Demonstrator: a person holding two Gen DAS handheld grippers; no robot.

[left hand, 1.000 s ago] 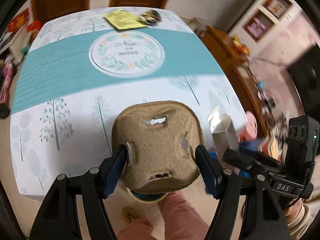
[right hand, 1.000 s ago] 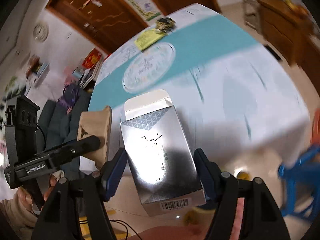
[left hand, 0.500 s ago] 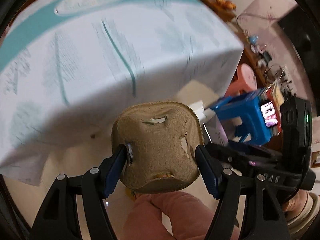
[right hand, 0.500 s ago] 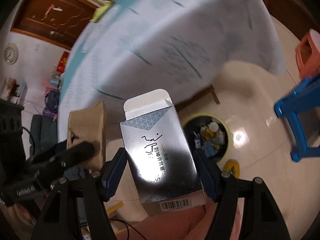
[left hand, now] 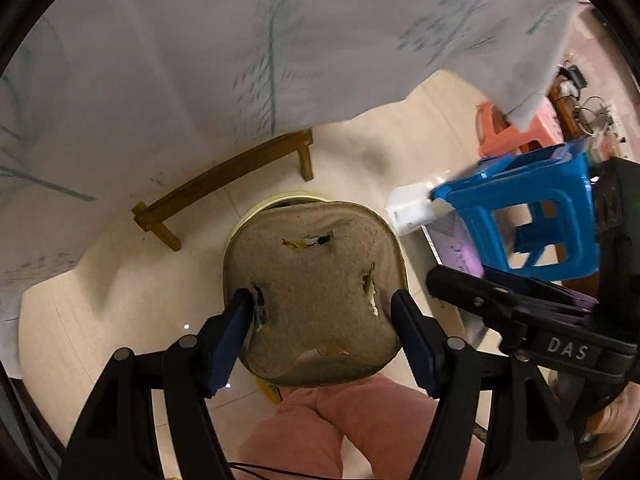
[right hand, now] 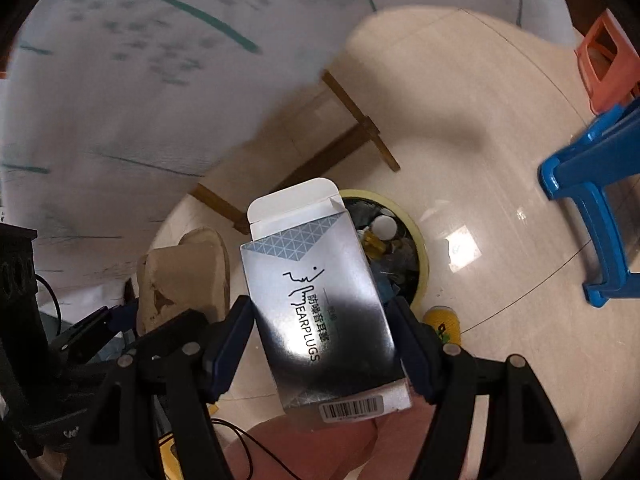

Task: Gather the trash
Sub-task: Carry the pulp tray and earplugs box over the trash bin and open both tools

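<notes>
My left gripper [left hand: 324, 312] is shut on a torn brown pulp cup carrier [left hand: 316, 288] and holds it directly above a yellow-rimmed trash bin [left hand: 256, 212] on the floor. My right gripper [right hand: 322, 328] is shut on a silver earplugs box [right hand: 316, 300] with its white flap open, held over the left part of the same bin [right hand: 416, 240], which holds several pieces of trash. The carrier also shows at the left of the right wrist view [right hand: 188, 276]. The box and right gripper show at the right of the left wrist view [left hand: 416, 208].
The white tablecloth [left hand: 240, 60] hangs over the table edge above the bin. A wooden table brace [left hand: 224, 176] stands behind it. A blue stool [left hand: 528, 208] and a pink stool [left hand: 516, 128] stand to the right. My pink-trousered leg [left hand: 360, 428] is below.
Both grippers have swung down from the tabletop to the floor side, and now hold the carrier and the box over the trash bin. Both grips are unchanged.
</notes>
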